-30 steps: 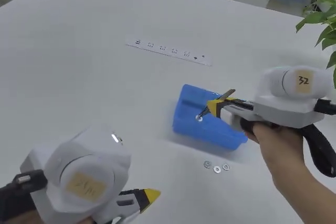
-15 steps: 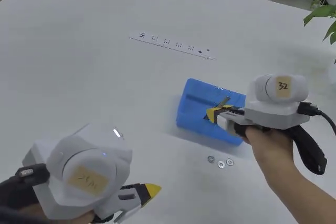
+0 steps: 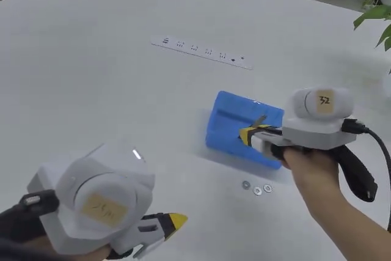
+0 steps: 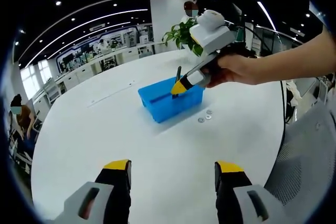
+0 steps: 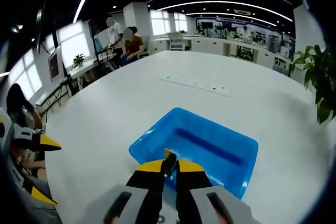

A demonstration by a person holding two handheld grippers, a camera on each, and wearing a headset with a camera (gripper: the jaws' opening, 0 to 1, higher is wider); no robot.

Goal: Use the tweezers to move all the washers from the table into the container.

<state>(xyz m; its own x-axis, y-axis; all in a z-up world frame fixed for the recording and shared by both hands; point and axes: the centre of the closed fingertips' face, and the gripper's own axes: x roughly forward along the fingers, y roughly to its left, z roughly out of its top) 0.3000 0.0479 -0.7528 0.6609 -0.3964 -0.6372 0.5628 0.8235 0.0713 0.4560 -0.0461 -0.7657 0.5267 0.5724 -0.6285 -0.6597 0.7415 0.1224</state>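
A blue container (image 3: 235, 120) stands on the white table. Over its near right part my right gripper (image 3: 248, 134) is shut on a pair of dark tweezers (image 3: 261, 120), which point into the container. From the right gripper view the tweezers (image 5: 169, 159) stick out between the shut jaws above the container (image 5: 210, 148). Three small washers (image 3: 257, 189) lie on the table just in front of the container. My left gripper (image 3: 174, 222) hovers at the lower left, open and holding nothing. Its own view shows the container (image 4: 165, 100), the washers (image 4: 205, 117) and the tweezers (image 4: 177, 76).
A white power strip (image 3: 201, 52) lies on the table beyond the container. Leaves of a plant (image 3: 380, 19) hang in at the far right edge. Bare tabletop (image 3: 91, 77) stretches to the left. People sit at the far side of the room.
My right gripper and the tweezers have drawn back a little toward the person, from deeper inside the container to its near right part. The left gripper has stayed put.
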